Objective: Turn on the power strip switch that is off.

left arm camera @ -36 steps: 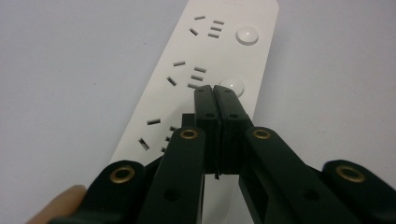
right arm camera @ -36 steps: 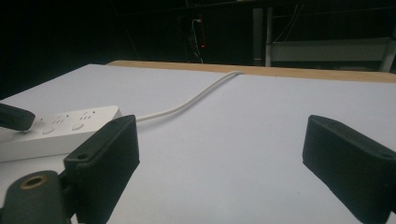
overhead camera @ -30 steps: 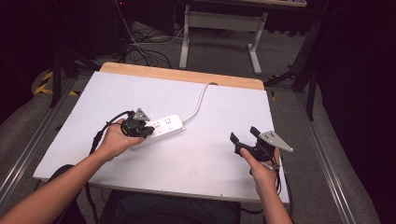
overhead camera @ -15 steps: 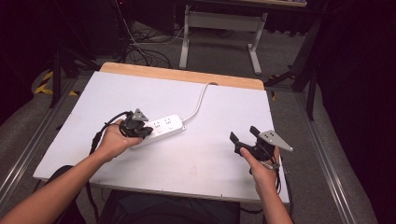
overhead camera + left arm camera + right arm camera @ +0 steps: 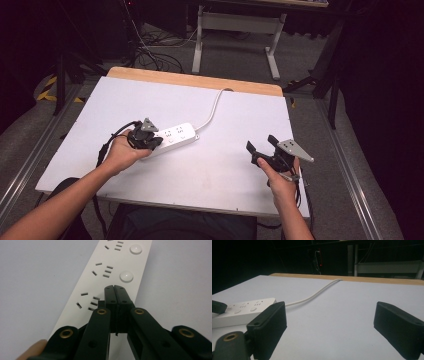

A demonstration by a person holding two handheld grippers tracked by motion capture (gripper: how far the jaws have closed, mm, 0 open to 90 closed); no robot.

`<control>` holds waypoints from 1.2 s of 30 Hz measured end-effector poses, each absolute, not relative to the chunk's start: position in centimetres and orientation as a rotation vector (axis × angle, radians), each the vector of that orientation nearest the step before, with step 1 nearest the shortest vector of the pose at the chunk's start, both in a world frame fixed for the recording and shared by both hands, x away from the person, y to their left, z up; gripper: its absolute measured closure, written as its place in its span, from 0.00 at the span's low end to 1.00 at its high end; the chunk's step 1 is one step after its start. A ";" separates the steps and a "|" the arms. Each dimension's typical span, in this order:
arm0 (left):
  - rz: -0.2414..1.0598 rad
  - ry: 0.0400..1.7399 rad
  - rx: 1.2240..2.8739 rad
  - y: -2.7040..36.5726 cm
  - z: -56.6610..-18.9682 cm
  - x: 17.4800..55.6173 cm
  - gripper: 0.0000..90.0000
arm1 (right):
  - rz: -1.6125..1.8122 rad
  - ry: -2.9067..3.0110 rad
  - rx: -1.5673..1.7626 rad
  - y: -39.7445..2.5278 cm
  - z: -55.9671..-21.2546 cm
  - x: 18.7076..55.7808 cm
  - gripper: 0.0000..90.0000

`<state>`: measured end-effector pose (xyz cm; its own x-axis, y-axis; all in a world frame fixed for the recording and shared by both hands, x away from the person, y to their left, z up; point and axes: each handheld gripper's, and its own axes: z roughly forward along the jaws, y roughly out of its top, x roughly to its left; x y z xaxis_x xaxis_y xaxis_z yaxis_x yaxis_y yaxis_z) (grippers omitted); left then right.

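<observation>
Resting over the near end of a white power strip (image 5: 172, 138), the left hand-held gripper (image 5: 115, 290) has its two black jaws pressed together with no gap between them and nothing caught in between. In the left gripper view the closed tips sit above the strip's top face, just near of a round white button (image 5: 126, 276) and beside a group of socket slots (image 5: 88, 301); whether the tips actually touch the strip cannot be told. The person's left hand (image 5: 122, 152) wraps the gripper's body at the left of the counter (image 5: 220, 175).

The right hand-held gripper (image 5: 260, 147) is held by the right hand (image 5: 277, 182) near the right, near part of the counter, well apart from the strip. Its jaws stand wide apart and hold nothing; in the right gripper view bare white surface lies between them.

The power strip lies flat, left of centre, running diagonally. Its white cord (image 5: 212, 107) leaves the far right end, curves toward the far side and passes over the wooden far edge (image 5: 195, 80) of the counter. Beyond the counter, a grey floor and metal frame legs (image 5: 235, 35) stand in dim surroundings.
</observation>
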<state>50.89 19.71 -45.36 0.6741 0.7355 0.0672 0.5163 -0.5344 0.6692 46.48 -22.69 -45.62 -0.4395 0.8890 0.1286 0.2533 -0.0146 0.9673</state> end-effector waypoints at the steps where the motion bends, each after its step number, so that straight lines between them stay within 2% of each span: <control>1: 0.460 0.960 2.264 19.7 -45.4 50.9 1.00 | 1.486 1.714 1.191 -22.7 -45.6 46.5 0.13; 18: 0.518 0.960 2.274 19.3 -45.7 50.6 1.00 | 1.487 1.706 1.190 -22.8 -45.5 46.3 0.13; 36: 0.521 0.952 2.286 19.3 -45.7 50.5 1.00 | 1.485 1.710 1.194 -22.7 -45.5 46.4 0.13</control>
